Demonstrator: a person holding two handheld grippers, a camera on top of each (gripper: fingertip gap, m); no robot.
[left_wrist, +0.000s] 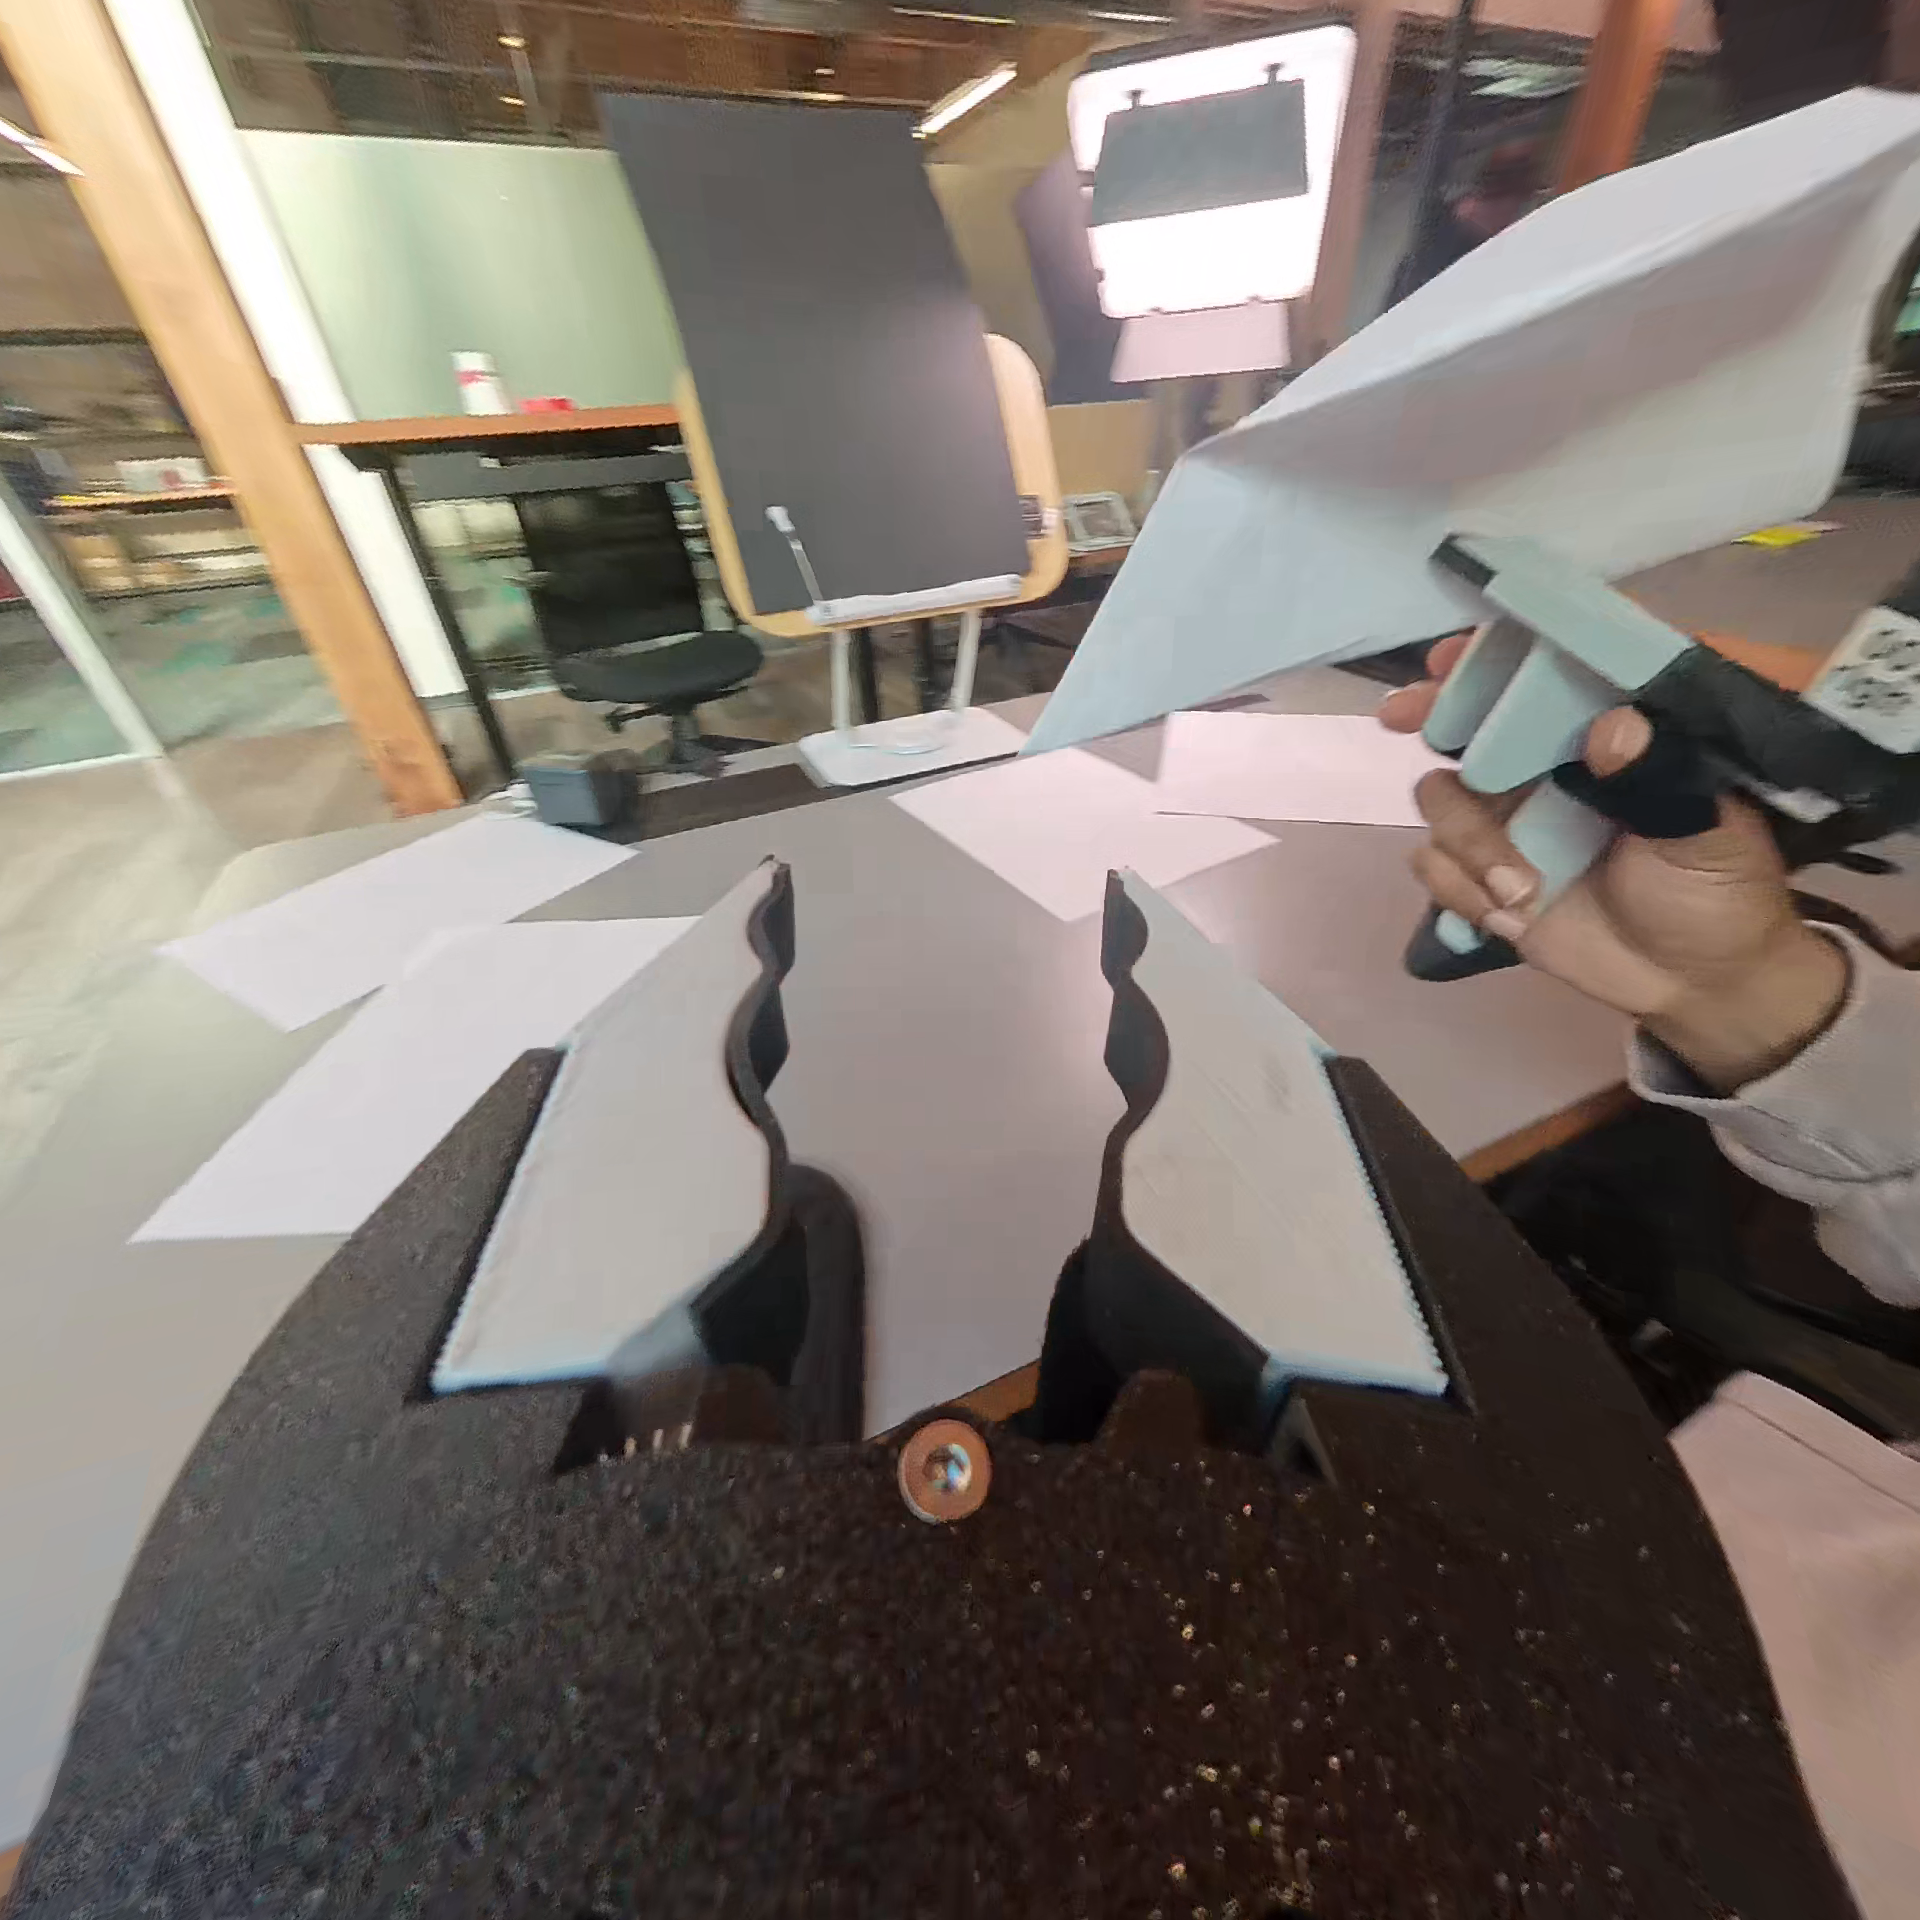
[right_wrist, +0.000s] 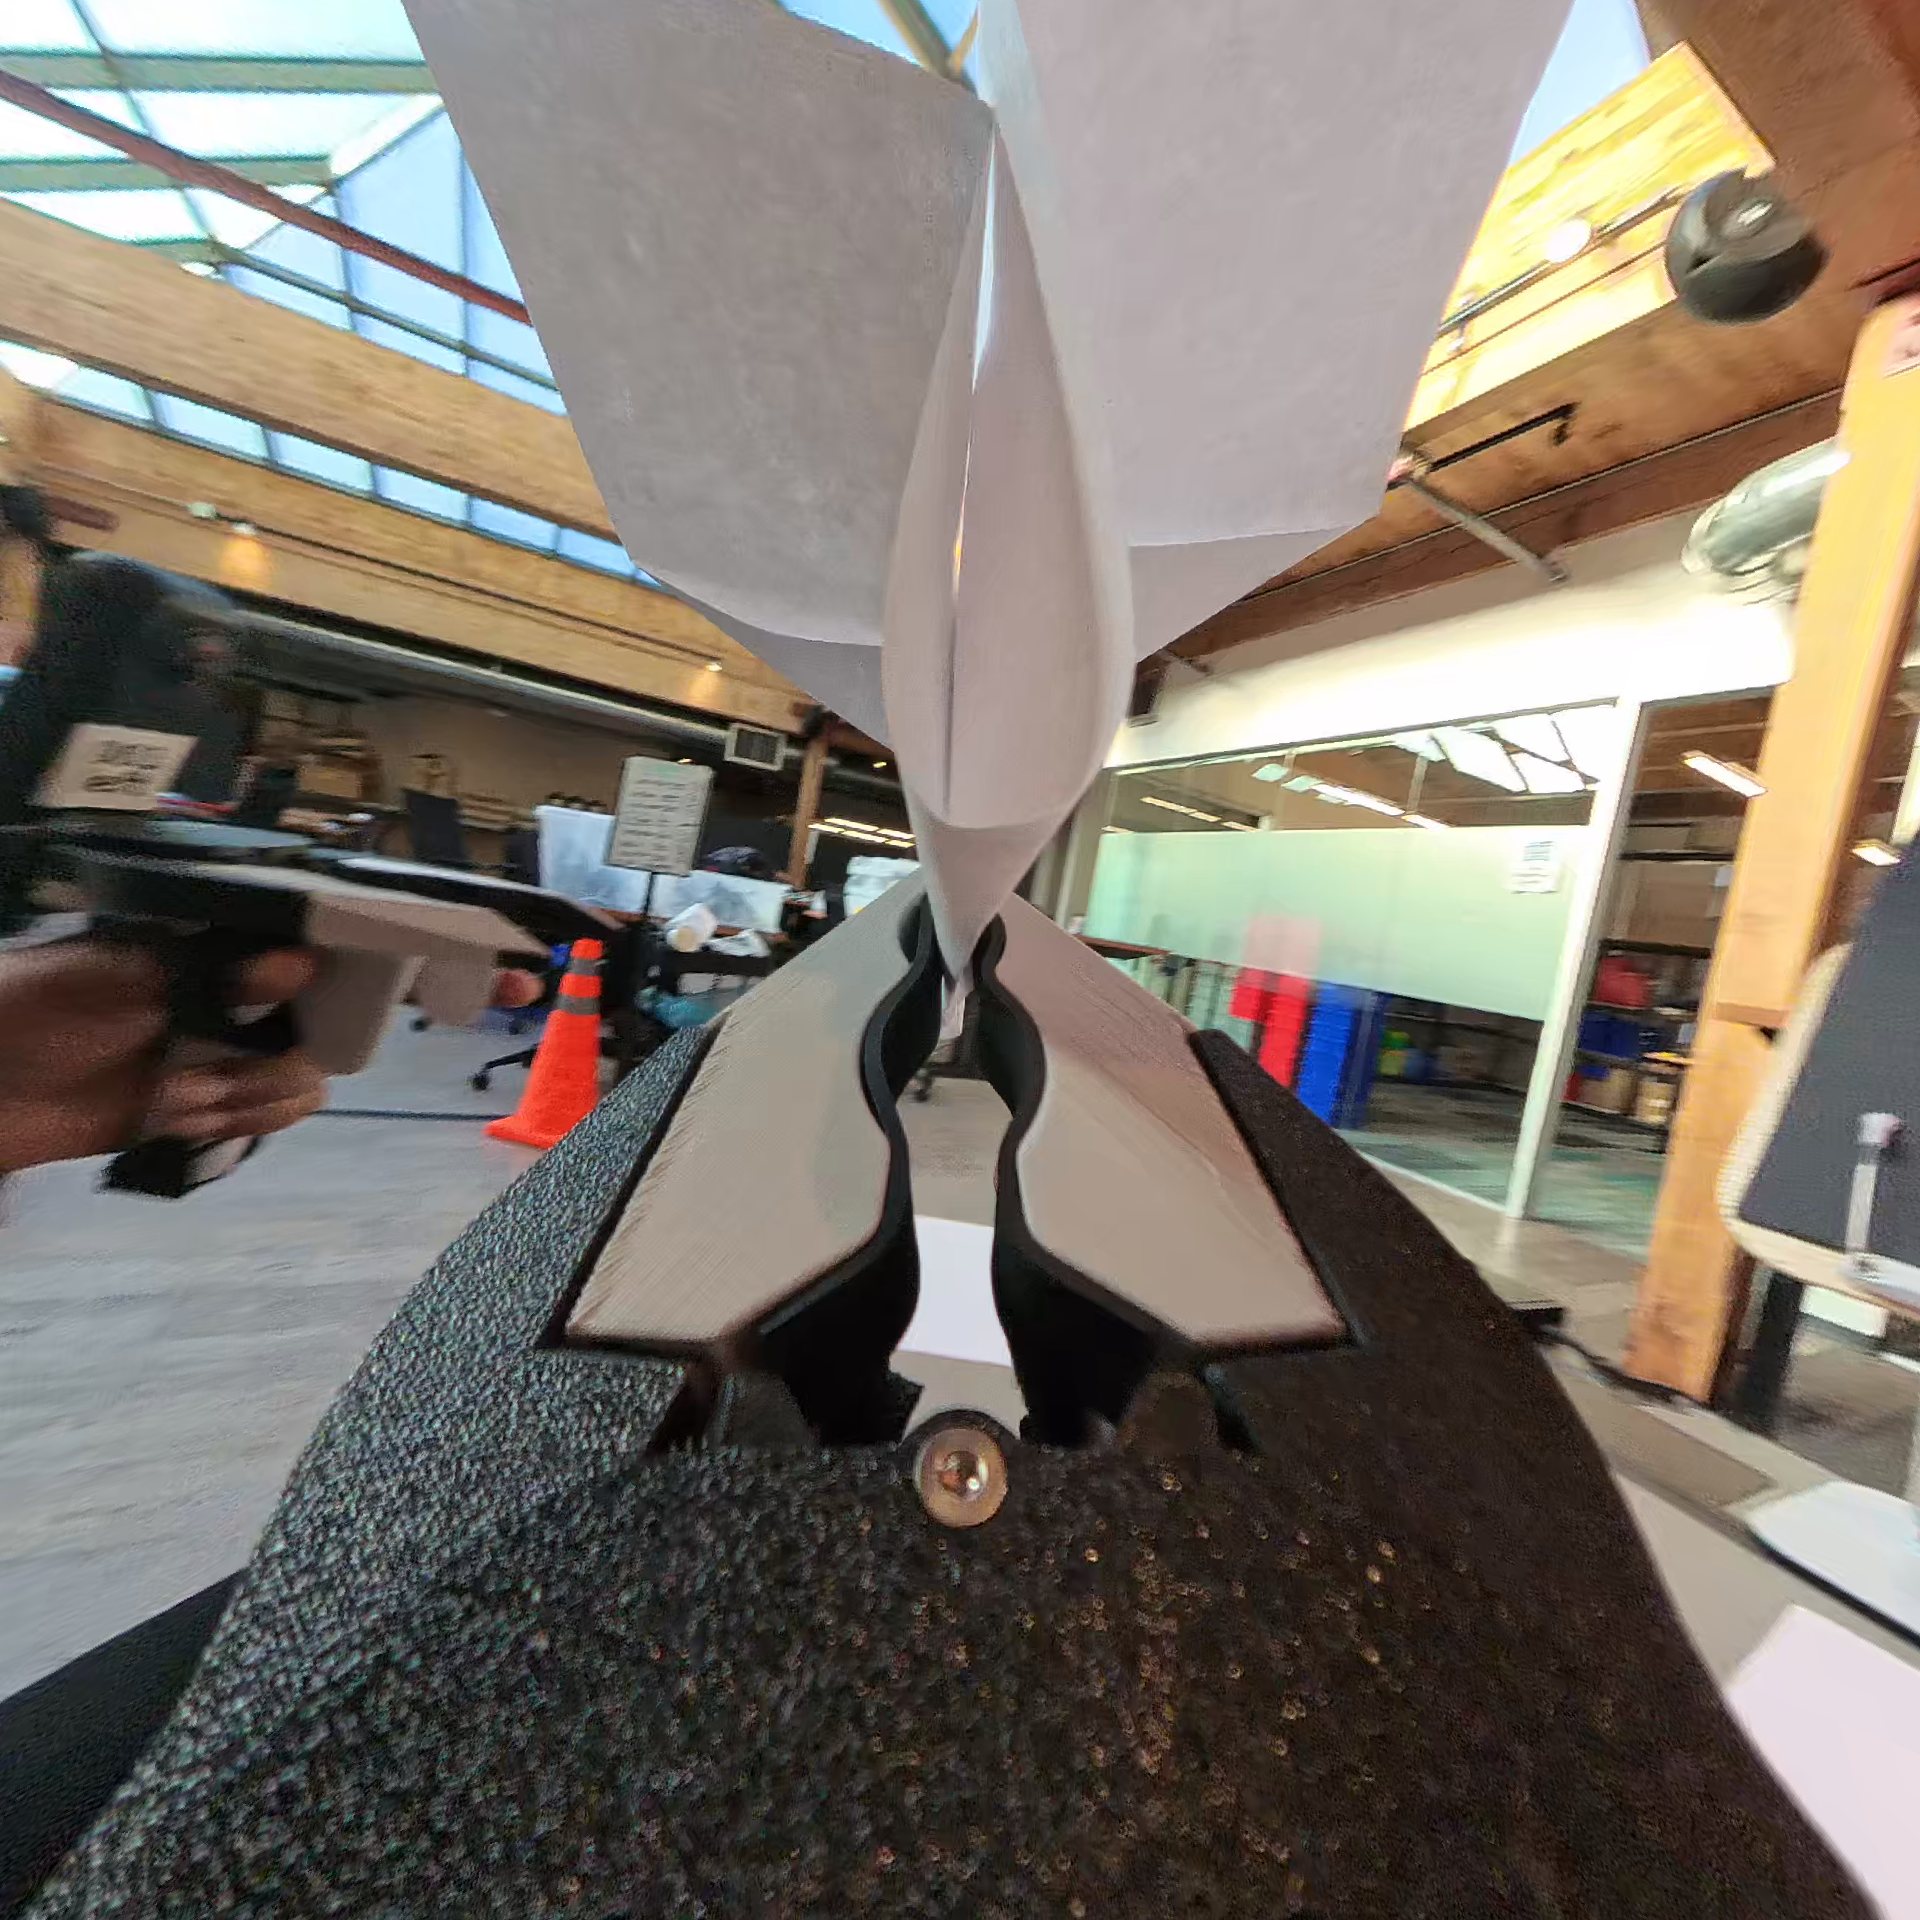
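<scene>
A folded white paper plane (right_wrist: 977, 436) is pinched at its lower keel between the tips of the right tool (right_wrist: 961, 961), whose jaws are pressed together on the paper; in the right wrist view it fans upward from the centre to the top of the frame, wings spread to either side and a narrow slit showing down the middle fold. In the left wrist view the same plane (left_wrist: 1455, 416) sits in the upper right of the frame, nose angled down toward the centre, held off the tabletop (left_wrist: 935, 1039) by the right tool (left_wrist: 1475, 566) in a person's hand (left_wrist: 1621, 914). The left tool (left_wrist: 940, 883) fills the lower centre of that view with its jaws wide apart and nothing between them; it hangs above the grey tabletop, well apart from the plane. Several flat white sheets (left_wrist: 405, 1070) lie unfolded on the tabletop, to the left of the frame and across the middle beyond the fingertips. As far as can be judged, the plane looks fully folded, with nose, wings and keel formed, while the loose sheets are untouched. In the right wrist view the left tool (right_wrist: 416, 956) shows blurred at the left edge. An orange traffic cone (right_wrist: 561, 1049) stands on the floor behind, left of centre.
</scene>
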